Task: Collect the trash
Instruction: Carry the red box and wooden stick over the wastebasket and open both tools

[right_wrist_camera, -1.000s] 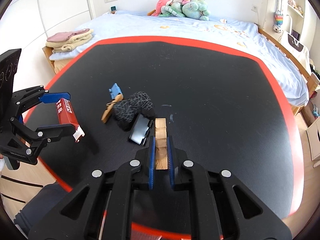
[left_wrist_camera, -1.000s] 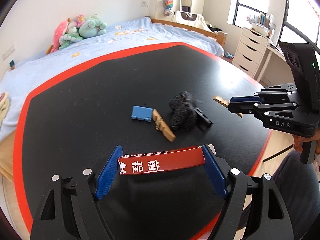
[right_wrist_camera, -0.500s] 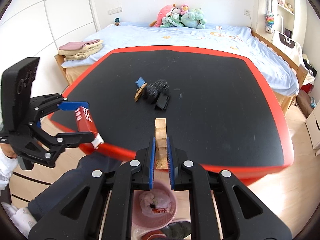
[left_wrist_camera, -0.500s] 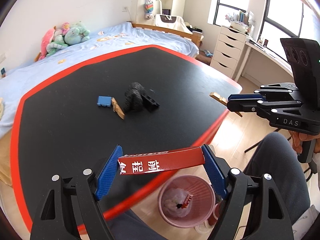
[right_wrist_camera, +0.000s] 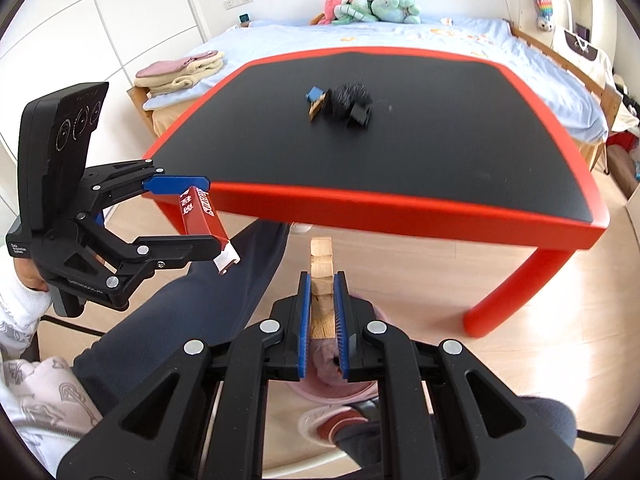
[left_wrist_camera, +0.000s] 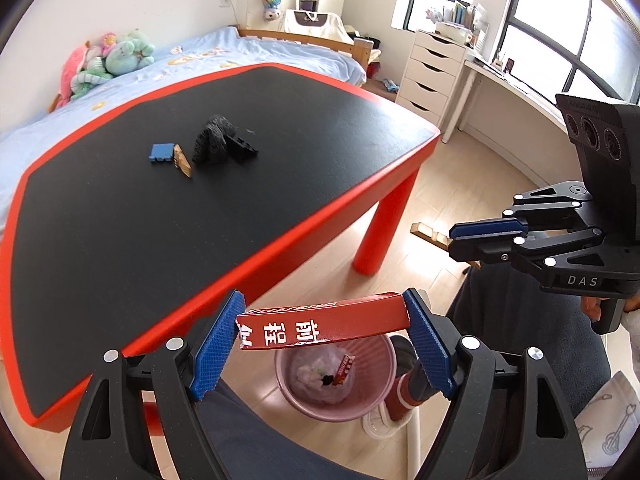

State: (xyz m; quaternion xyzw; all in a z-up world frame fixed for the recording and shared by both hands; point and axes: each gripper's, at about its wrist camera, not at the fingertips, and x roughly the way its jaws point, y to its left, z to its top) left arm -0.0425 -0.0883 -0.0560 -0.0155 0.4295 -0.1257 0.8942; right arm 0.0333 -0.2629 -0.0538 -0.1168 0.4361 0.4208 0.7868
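Left gripper: your left gripper (left_wrist_camera: 322,338) clasped the red box (left_wrist_camera: 324,325) by its two ends, blue pads pressed against them, off the near edge of the table and above the bin.
Right gripper: your right gripper (right_wrist_camera: 322,312) was clenched on the wooden block (right_wrist_camera: 321,266), which stuck out forward past the pads; it too hung off the near edge, over the floor.
Bin: the pink waste bin (left_wrist_camera: 336,376) stood on the floor just beside the near edge, directly below the red box, with crumpled paper and a small red wrapper inside.
Surface: the table (right_wrist_camera: 400,200) had a black top and a red rim on red legs. Toward its far middle lay a small cluster: a blue piece (left_wrist_camera: 162,153), a second wooden piece (left_wrist_camera: 183,163) touching it, a black mesh bundle (left_wrist_camera: 212,140) and a black flat item (left_wrist_camera: 243,148) leaning against the bundle.
Room: a bed (right_wrist_camera: 460,36) with a light blue sheet ran along the far edge, plush toys (right_wrist_camera: 372,2) at its head. White drawers (left_wrist_camera: 434,72) stood under the window, and folded towels (right_wrist_camera: 180,72) lay beyond the left corner.
You: your dark trouser legs showed beneath both grippers.
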